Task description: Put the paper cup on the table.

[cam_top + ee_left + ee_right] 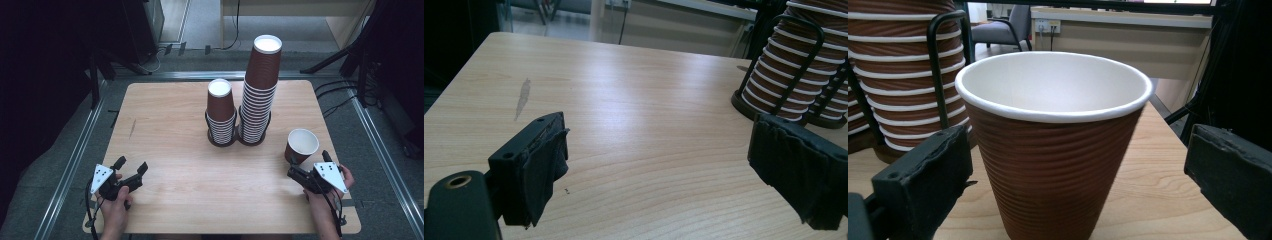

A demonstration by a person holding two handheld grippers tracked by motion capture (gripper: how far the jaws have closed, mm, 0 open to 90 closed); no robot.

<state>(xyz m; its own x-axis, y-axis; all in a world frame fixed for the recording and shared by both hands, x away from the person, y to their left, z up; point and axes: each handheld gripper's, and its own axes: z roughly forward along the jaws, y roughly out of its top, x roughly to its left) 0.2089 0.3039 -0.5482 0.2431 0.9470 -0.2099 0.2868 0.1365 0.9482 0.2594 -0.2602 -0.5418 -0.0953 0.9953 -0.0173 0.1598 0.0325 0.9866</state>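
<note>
A single brown ribbed paper cup (301, 145) with a white inside stands upright near the table's right edge. My right gripper (309, 160) is just in front of it and open. In the right gripper view the cup (1053, 165) stands between the two jaws, with a gap on each side. My left gripper (131, 166) rests open near the front left corner, and in the left gripper view nothing but bare wood lies between its padded jaws (659, 135).
Two stacks of brown cups stand in black wire holders at the table's middle back: a short stack (220, 112) and a tall stack (260, 90). The wooden table (175, 150) ends close to both hands. Cables lie on the floor at the right.
</note>
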